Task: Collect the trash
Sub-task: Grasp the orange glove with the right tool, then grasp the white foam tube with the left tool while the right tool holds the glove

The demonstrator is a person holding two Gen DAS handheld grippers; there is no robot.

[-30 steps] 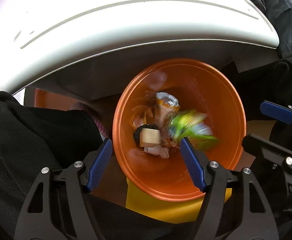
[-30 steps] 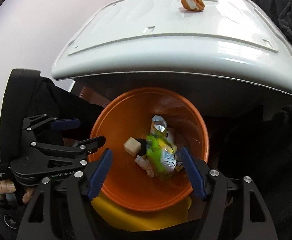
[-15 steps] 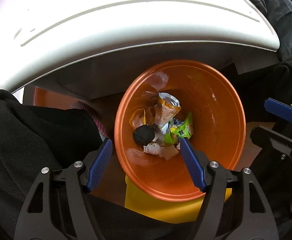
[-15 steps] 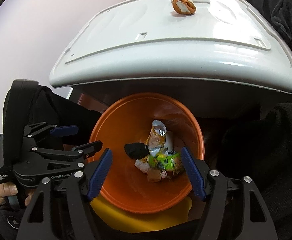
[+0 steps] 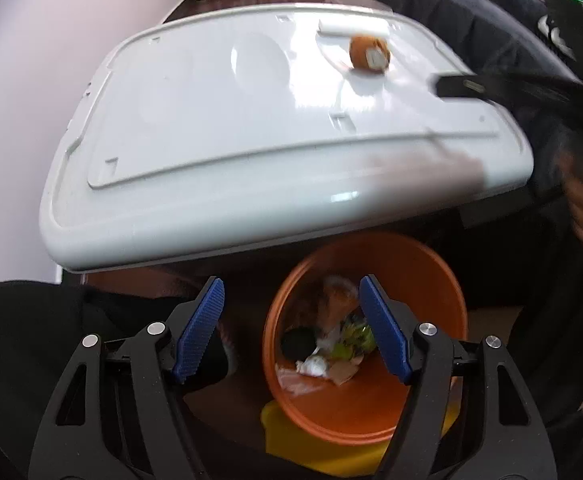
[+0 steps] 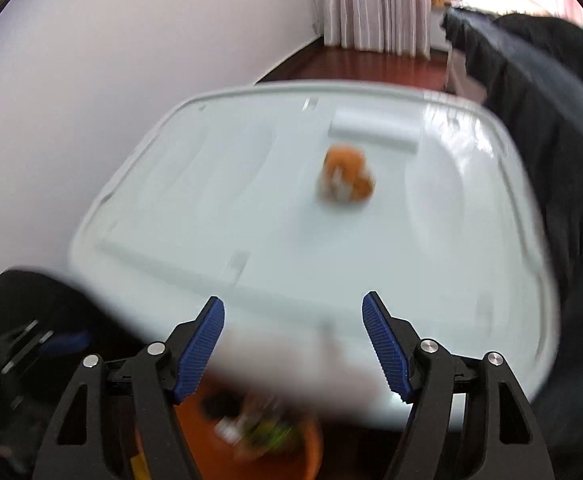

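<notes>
Both claws have lifted away from the orange bin (image 5: 371,412); the desk (image 5: 211,128) above it now fills both views. The left claw (image 5: 291,328) and right claw (image 6: 293,346) gape empty. One orange scrap (image 6: 345,178), seemingly crumpled, lies on the desk; several wrappers (image 5: 331,348) sit inside the bin.

orange bin (image 5: 423,272), white table (image 5: 211,128), blue pads (image 5: 199,332)

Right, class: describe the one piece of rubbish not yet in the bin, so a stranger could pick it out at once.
Start at the white table above the orange bin. Near its far edge lies a crumpled orange wrapper with a pale patch. It is the only loose item on the tabletop; all other trash sits inside the bin.
</notes>
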